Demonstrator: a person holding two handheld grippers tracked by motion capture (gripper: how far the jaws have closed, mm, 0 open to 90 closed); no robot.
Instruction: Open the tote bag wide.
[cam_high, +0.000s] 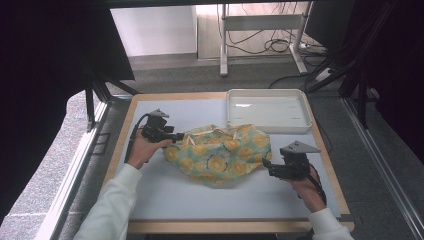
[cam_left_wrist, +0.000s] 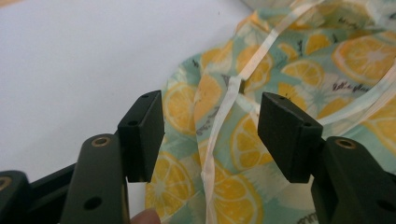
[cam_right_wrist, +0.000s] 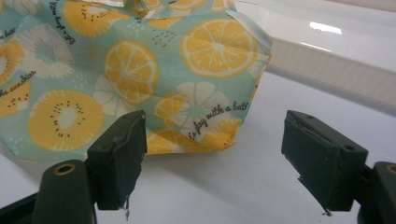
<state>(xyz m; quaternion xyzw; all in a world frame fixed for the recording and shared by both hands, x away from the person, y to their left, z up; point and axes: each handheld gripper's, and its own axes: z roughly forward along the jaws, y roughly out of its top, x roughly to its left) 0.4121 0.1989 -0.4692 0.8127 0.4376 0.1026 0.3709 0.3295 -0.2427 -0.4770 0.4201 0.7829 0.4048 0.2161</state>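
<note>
Both grippers, left (cam_left_wrist: 210, 135) and right (cam_right_wrist: 212, 161), gape beside fruit-print cloth (cam_high: 220, 155); white tray (cam_high: 270, 125) perhaps touches it.

Teal fruit-print cloth on your pale blue mat

Your cloth (cam_high: 220, 155) is teal with yellow-orange lemon slices, white flowers, kiwi-like rounds and little black script, plus a cream trim (cam_left_wrist: 219, 121). The tray (cam_high: 269, 111) is plain white, the table (cam_high: 125, 120) edge is light wood, and both of your grippers (cam_high: 172, 137) (cam_high: 267, 165) are black.
</note>
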